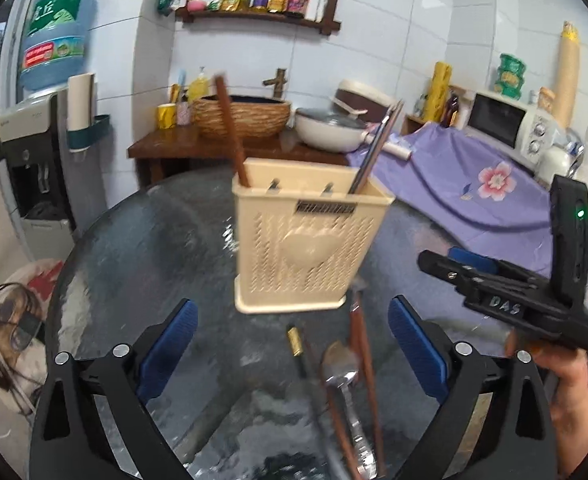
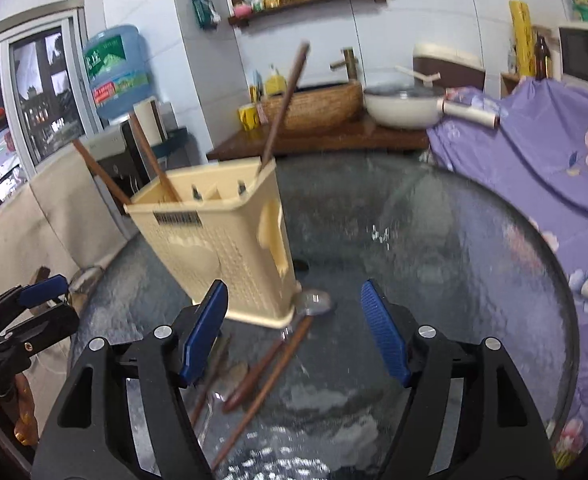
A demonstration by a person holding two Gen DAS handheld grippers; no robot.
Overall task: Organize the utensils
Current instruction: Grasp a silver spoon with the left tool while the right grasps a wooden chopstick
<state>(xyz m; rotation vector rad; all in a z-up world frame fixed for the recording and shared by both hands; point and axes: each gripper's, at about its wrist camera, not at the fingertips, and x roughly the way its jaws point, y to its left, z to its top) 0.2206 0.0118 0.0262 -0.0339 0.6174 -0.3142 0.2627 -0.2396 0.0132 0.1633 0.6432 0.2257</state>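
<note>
A beige perforated utensil holder [image 1: 305, 240] stands on the round glass table [image 1: 134, 248], with brown chopsticks [image 1: 230, 128] sticking out of it. It also shows in the right wrist view [image 2: 222, 248]. In front of it lie a metal spoon [image 1: 343, 376], brown chopsticks [image 1: 363, 356] and a dark gold-tipped chopstick [image 1: 299, 350]. My left gripper [image 1: 292, 354] is open and empty, just short of these. My right gripper [image 2: 294, 336] is open and empty above the loose chopsticks [image 2: 270, 376] and a spoon [image 2: 313, 302]. It also shows in the left wrist view [image 1: 465, 264].
A purple floral cloth [image 1: 453, 168] covers the counter at right, with a microwave [image 1: 505, 124]. A wooden stand behind the table holds a woven basin [image 1: 242, 116] and a white pan [image 1: 329, 128]. A water dispenser [image 1: 34, 160] stands at left.
</note>
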